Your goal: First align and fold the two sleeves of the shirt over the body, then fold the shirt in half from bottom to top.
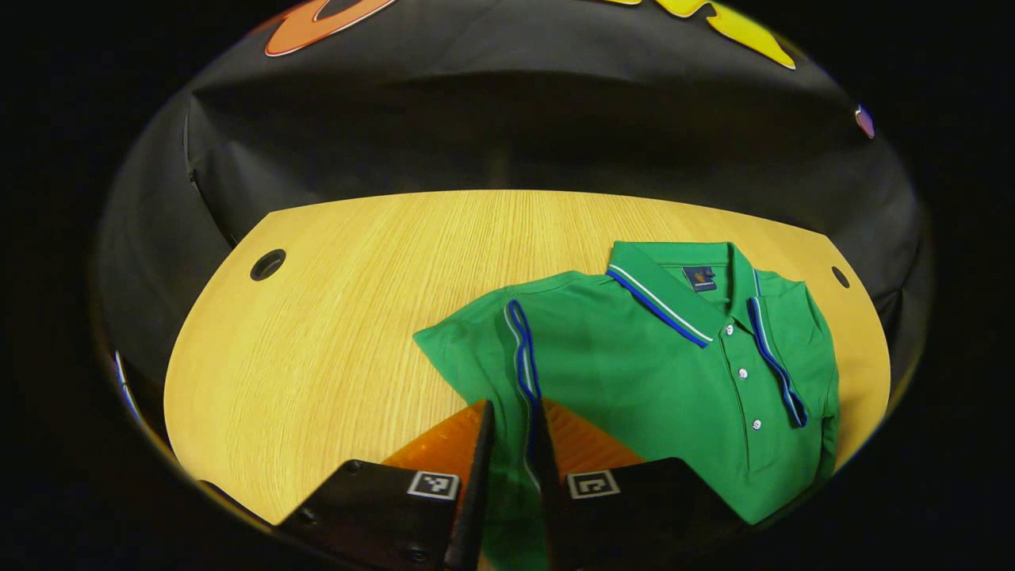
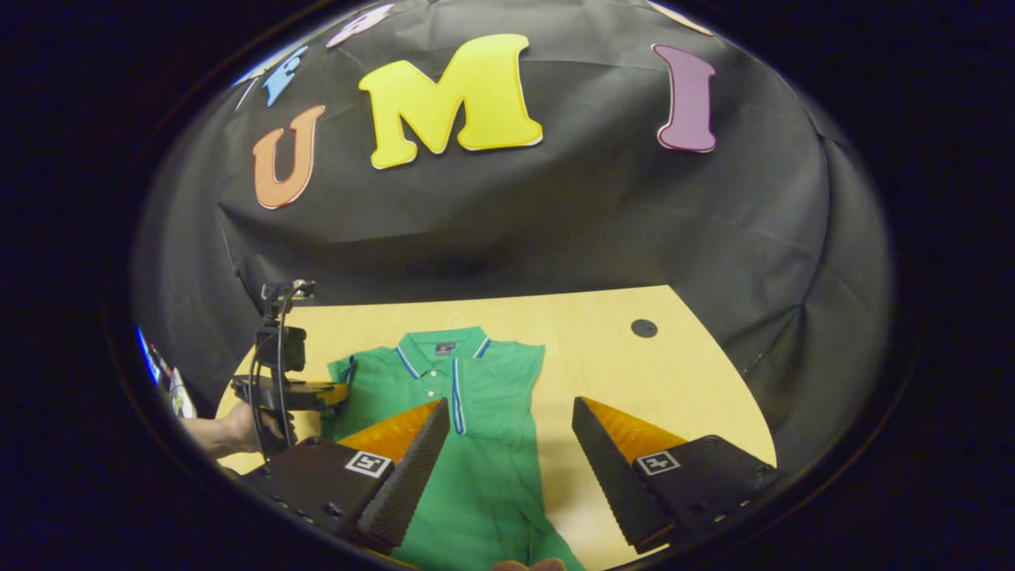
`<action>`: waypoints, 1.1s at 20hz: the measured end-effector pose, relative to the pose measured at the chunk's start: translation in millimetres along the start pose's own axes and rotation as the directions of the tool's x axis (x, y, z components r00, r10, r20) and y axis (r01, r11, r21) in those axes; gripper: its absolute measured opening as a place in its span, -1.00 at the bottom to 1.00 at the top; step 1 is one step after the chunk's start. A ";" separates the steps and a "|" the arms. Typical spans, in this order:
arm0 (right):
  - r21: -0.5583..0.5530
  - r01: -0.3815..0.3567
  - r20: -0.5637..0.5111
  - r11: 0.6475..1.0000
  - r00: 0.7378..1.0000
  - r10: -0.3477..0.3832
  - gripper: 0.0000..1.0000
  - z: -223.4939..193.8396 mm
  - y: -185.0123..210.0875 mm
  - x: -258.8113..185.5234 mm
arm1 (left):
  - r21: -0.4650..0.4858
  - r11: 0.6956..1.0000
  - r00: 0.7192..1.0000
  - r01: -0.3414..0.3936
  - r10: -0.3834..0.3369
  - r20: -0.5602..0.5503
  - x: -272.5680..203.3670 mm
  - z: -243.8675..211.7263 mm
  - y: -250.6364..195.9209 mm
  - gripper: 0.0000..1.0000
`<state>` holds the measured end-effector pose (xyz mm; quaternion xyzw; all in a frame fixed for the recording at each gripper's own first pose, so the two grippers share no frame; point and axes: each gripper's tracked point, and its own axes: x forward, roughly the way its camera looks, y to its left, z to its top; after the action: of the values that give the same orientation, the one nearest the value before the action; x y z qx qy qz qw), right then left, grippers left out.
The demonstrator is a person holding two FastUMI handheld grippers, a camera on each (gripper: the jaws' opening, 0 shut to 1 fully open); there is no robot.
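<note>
A light wooden tabletop (image 1: 333,317) with round cable holes near its far corners carries a green polo shirt (image 1: 634,381), laid front-up with the collar toward the booth's black wall. The polo has a blue-and-white striped collar, a buttoned placket and blue-and-white piping on the sleeve cuffs.

In the left gripper view the polo lies right of centre on the tabletop. Its far sleeve (image 1: 781,357) is already folded over the body, the cuff lying beside the placket. The near sleeve (image 1: 519,357) runs from the shoulder straight down into the left gripper (image 1: 511,444), whose two fingers are clamped on the striped cuff, with green cloth showing between them.

In the right gripper view the polo (image 2: 484,444) stretches from the far middle of the tabletop (image 2: 682,373) down toward the camera. The right gripper (image 2: 507,460) hangs above the polo's lower body with its fingers spread wide apart, gripping nothing. At the left side of this view a hand (image 2: 238,428) holds the left gripper (image 2: 333,392) at the polo's sleeve edge.
</note>
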<state>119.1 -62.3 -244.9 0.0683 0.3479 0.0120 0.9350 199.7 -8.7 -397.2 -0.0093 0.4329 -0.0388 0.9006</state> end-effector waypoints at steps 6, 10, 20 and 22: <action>0.014 -0.035 0.008 0.999 0.999 0.035 0.92 3.3 9.7 4.5 | -0.013 1.000 1.000 0.020 -0.020 0.014 -8.2 8.4 -0.1 -0.87; 0.000 -0.053 0.015 0.999 0.998 0.053 0.92 3.3 16.3 2.7 | -0.048 0.998 0.997 0.049 -0.046 0.057 -23.1 23.7 -4.2 -0.89; 0.019 -0.075 0.033 0.997 0.997 0.074 0.92 0.5 16.8 -13.6 | -0.019 0.994 0.984 0.105 -0.101 0.146 -65.2 66.1 -46.1 -0.89; 0.020 -0.068 0.038 0.997 0.997 0.067 0.92 -0.7 10.6 -19.2 | -0.014 0.994 0.984 0.111 -0.108 0.140 -65.7 68.0 -60.3 -0.88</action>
<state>104.4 -53.0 -231.5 0.0903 0.3278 0.0386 0.9396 208.1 -64.8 -300.5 -0.0456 0.3683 -0.0830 0.9249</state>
